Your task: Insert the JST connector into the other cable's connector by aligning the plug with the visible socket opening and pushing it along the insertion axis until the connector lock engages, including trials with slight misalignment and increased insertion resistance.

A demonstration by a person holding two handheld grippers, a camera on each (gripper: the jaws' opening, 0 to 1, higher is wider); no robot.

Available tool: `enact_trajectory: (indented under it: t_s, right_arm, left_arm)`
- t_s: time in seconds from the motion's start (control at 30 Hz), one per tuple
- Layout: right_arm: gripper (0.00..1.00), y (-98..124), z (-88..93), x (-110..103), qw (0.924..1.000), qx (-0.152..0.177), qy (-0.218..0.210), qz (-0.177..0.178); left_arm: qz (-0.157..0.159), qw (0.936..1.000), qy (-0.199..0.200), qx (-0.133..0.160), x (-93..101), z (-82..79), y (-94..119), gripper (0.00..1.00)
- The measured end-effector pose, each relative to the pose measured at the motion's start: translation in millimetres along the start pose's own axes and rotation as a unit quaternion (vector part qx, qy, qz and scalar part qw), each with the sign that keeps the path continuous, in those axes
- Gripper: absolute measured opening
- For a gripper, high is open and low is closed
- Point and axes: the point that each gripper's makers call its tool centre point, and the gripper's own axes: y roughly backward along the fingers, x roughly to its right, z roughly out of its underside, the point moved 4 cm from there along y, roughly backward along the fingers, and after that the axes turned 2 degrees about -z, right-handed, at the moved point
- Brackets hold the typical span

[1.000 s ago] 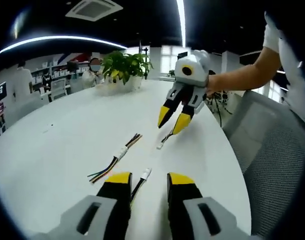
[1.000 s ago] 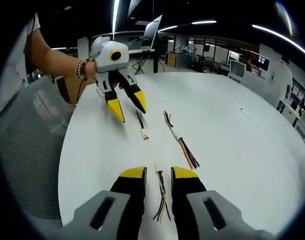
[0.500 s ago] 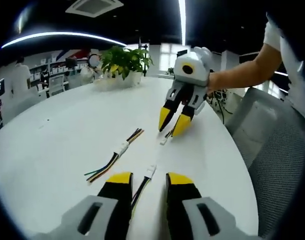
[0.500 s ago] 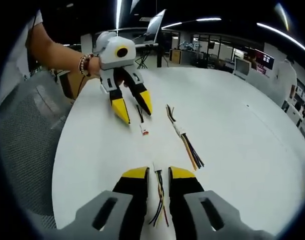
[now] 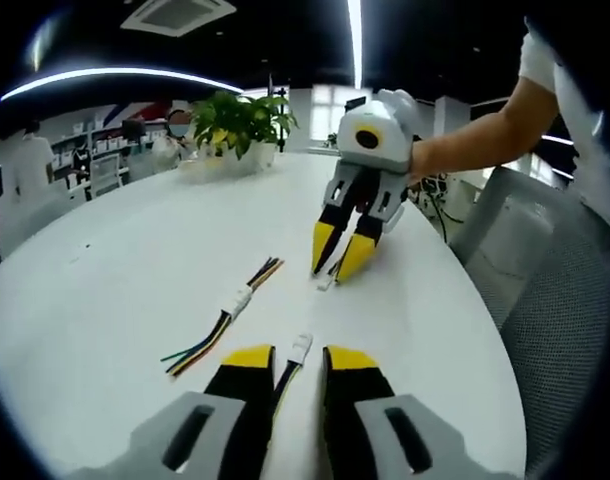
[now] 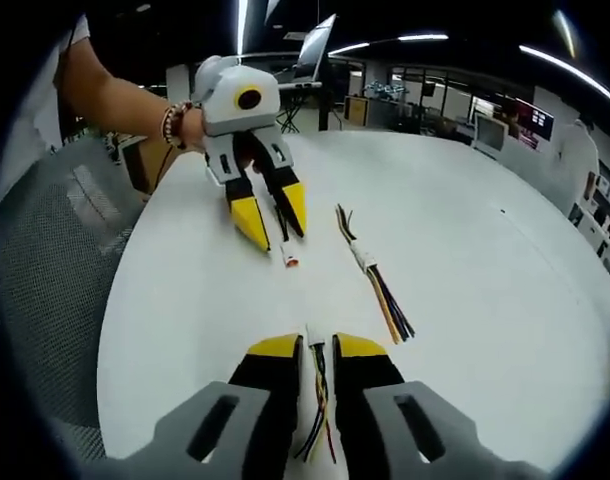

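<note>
Both tongs, left (image 5: 287, 366) and right (image 6: 318, 353), straddle loose cables (image 5: 288, 366), slightly open; closing off-centre could pinch wires, skewing plugs.

Smooth, faintly glossy white table (image 5: 105, 290). Matt grey plastic shell on each hand-held gripper (image 5: 289, 352), glossy yellow tips. White plastic JST connector (image 5: 301, 346) on thin coloured insulated wires. Grey mesh cloth chair (image 5: 575, 330), right of frame.

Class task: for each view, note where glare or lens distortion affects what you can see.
Left gripper view: ceiling light strips curve with fisheye distortion; the white table looks washed out near the plant. Right gripper view: the table edge bows; the office background is soft.
</note>
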Motion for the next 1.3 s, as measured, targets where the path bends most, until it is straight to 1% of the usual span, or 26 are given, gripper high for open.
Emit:
enact_trajectory:
  t_s: [0.13,0.23,0.43,0.73,1.0,1.3]
  right_arm:
    - [0.09,-2,1.4,-1,1.0,-0.002,0.0,-0.003]
    - [0.08,-3,2.8,-1,1.0,-0.003,0.0,-0.004]
    - [0.05,-3,4.3,-1,1.0,-0.002,-0.001,-0.003]
    - [0.05,-4,3.6,-2,1.0,0.0,0.007,-0.005]
    - [0.04,-1,-5.4,-6,0.9997,0.01,0.018,-0.016]
    - [0.04,-3,-21.4,-11,0.9988,0.022,0.038,-0.018]
  left_arm:
    - [0.006,1.0,-0.003,-0.001,0.9,0.5,-1,0.07]
    - [0.002,0.9999,-0.011,-0.01,0.1,2.3,-3,0.06]
    - [0.007,0.9995,-0.022,-0.022,3.0,4.8,-5,0.04]
    - [0.009,0.9992,-0.033,-0.022,3.3,4.7,-8,0.0]
    - [0.01,0.9988,-0.04,-0.025,4.1,4.7,-5,0.0]
    - [0.015,0.9987,-0.047,-0.013,7.7,-4.4,-4,0.0]
